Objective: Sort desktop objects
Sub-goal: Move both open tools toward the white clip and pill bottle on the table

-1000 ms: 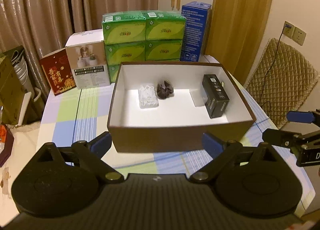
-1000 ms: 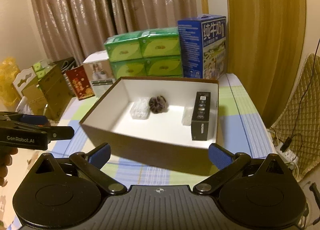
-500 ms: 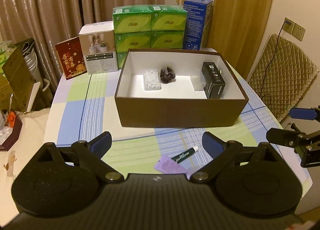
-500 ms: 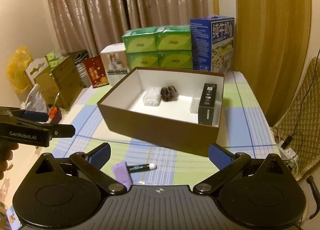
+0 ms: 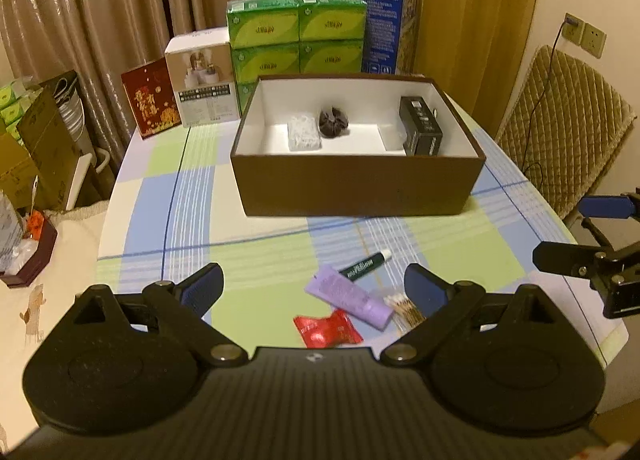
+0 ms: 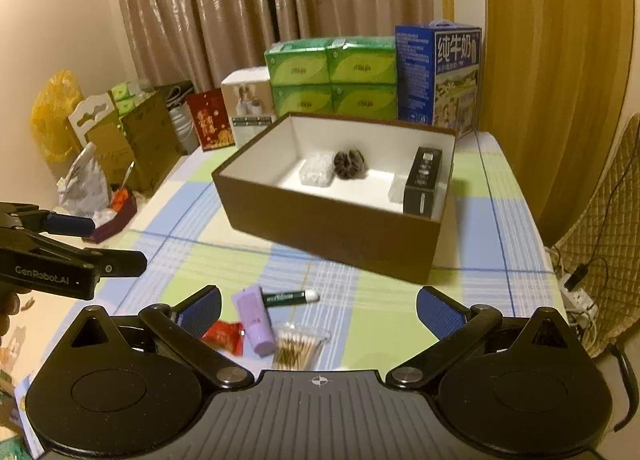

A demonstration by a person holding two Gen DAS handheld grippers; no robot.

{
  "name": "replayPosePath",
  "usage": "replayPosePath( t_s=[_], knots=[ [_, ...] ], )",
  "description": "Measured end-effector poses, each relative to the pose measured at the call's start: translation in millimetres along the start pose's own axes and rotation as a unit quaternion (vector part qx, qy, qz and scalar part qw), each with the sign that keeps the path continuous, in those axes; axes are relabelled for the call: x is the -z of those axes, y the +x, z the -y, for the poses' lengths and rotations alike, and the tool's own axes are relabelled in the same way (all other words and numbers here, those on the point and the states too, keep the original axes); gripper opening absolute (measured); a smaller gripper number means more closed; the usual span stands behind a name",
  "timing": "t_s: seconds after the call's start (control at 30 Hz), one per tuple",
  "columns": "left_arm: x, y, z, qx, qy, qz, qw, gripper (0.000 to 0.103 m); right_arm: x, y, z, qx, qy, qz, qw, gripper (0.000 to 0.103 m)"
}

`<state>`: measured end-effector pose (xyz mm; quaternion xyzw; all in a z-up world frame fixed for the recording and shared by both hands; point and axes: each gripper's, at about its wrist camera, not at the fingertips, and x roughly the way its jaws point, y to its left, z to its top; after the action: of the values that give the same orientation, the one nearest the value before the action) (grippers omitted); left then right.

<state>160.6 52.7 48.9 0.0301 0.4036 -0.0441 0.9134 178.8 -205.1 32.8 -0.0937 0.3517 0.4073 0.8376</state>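
A brown box (image 5: 360, 187) (image 6: 332, 236) with a white inside stands mid-table. In it lie a clear packet (image 5: 304, 133), a dark scrunchie (image 5: 333, 123) and a black box (image 5: 421, 131). On the cloth near me lie a purple tube (image 5: 349, 297) (image 6: 256, 320), a green pen (image 5: 365, 266) (image 6: 290, 296), a red packet (image 5: 327, 328) (image 6: 224, 336) and a bag of cotton swabs (image 5: 404, 306) (image 6: 298, 346). My left gripper (image 5: 312, 292) is open and empty above these. My right gripper (image 6: 318, 310) is open and empty too, and shows at the right edge of the left wrist view (image 5: 592, 236).
Green tissue packs (image 5: 298, 39), a blue milk carton (image 6: 438, 75), a white box (image 5: 202, 79) and a red card (image 5: 150, 97) stand behind the box. A quilted chair (image 5: 560, 127) is to the right. Bags and boxes (image 6: 116, 139) sit left of the table.
Both grippers have pulled back from the box toward the table's near edge. The tube, pen, red packet and swabs have come into view below them.
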Motion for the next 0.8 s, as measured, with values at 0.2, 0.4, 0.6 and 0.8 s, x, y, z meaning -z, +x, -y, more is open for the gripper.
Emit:
replayPosePath(
  t_s=[0.2, 0.4, 0.6, 0.8],
  knots=[
    [18, -2, 7, -0.002, -0.003, -0.017, 0.9999, 0.095, 16, -1, 0, -0.007, -0.007, -0.02, 1.0, 0.101],
    [37, -3, 8, -0.003, -0.011, -0.036, 0.9993, 0.095, 33, 0, -2, -0.012, -0.019, -0.042, 0.999, 0.101],
    [53, -3, 8, -0.007, -0.022, -0.054, 0.9983, 0.095, 51, 2, -2, -0.015, -0.018, -0.066, 0.998, 0.101],
    [74, 4, 12, 0.007, -0.017, -0.078, 0.9968, 0.095, 70, 10, -1, -0.014, -0.011, -0.092, 0.996, 0.101]
  ],
)
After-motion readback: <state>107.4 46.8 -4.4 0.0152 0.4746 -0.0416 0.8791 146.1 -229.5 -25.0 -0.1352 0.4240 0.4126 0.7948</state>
